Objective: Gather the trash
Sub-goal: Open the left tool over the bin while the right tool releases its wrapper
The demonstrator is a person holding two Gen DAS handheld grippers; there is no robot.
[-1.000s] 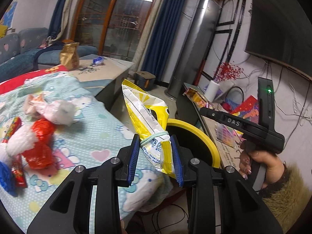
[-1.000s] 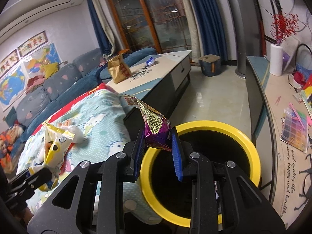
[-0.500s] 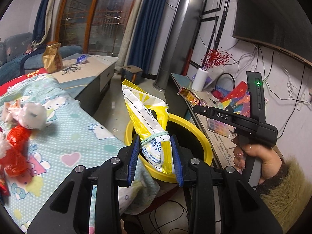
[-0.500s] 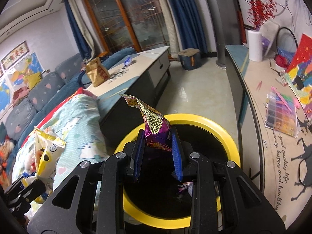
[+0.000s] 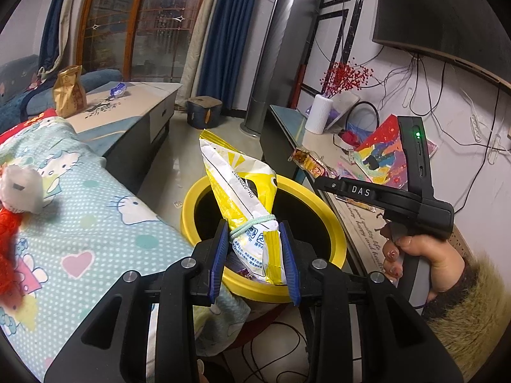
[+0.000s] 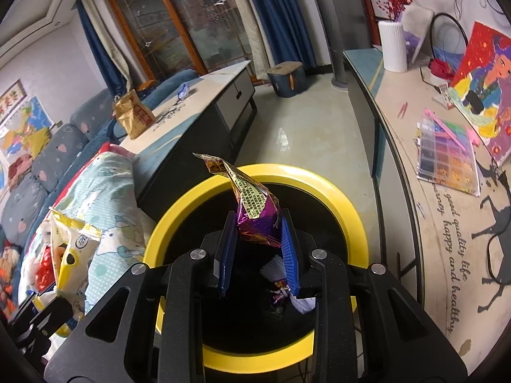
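Observation:
My left gripper [image 5: 254,255] is shut on a yellow and white snack bag [image 5: 246,188] tied with a green rubber band, held over the near rim of the yellow bin [image 5: 322,204]. My right gripper [image 6: 257,249] is shut on a purple foil wrapper [image 6: 255,214], held over the mouth of the yellow bin [image 6: 338,198]. The right gripper also shows in the left wrist view [image 5: 319,162] with the wrapper at its tip. The snack bag shows at the left of the right wrist view [image 6: 70,249]. Wrappers [image 6: 287,290] lie inside the bin.
A bed with a cartoon-print sheet [image 5: 95,223] carries white [image 5: 22,188] and red trash [image 5: 9,242] at left. A long counter [image 6: 440,223] with bead trays and pictures runs on the right. A low table [image 5: 127,108] holds a brown bag [image 5: 68,92].
Both grippers moved toward the bin with their trash. The bin now lies right under the right gripper and closer under the left one.

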